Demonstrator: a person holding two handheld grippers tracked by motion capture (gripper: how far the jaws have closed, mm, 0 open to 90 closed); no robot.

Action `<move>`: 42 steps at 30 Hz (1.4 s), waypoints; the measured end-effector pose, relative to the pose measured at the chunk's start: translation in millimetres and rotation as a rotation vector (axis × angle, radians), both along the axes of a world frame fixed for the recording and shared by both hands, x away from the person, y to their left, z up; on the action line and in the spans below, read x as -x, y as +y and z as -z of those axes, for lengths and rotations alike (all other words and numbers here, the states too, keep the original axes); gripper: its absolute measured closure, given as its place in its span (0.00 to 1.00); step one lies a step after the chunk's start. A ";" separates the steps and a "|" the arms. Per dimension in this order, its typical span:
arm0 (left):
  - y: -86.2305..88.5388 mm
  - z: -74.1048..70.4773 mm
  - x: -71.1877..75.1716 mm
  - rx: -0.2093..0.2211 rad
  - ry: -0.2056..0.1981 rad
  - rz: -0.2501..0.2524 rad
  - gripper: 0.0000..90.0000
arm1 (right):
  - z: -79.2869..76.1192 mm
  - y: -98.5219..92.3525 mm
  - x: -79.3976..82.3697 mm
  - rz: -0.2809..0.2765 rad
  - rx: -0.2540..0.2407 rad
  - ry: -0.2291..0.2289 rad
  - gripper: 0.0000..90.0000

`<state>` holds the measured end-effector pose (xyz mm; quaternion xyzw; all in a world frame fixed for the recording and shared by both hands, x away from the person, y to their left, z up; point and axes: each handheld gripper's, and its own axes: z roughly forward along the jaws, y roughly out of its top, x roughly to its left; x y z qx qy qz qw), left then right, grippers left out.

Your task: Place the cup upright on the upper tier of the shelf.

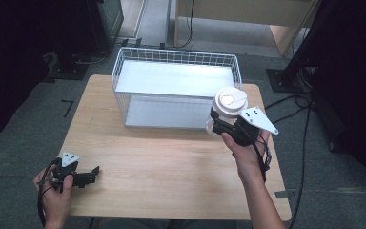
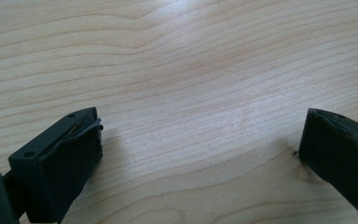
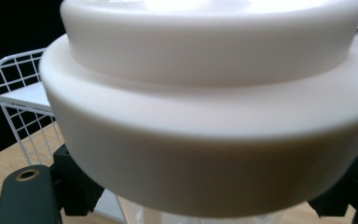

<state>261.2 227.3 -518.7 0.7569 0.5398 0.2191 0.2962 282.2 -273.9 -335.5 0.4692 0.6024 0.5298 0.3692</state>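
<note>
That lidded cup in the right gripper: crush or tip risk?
The cup looks like thin clear plastic under a white lid, so the walls probably flex if the right gripper squeezes hard. It appears empty, so likely light. Tall and lid-heavy, it may tip when set down.

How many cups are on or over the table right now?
1: a clear cup with a white lid, held in the right gripper beside the wire basket's front right corner. The basket looks empty.

White lid (image 3: 209,121); white wire-grid basket (image 1: 124,62); pale wood-grain table (image 1: 171,162).
</note>
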 end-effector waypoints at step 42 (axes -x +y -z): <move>0.0 0.0 0.0 0.001 0.000 0.000 0.00 | -59.9 50.2 -76.2 0.012 0.032 -0.096 0.18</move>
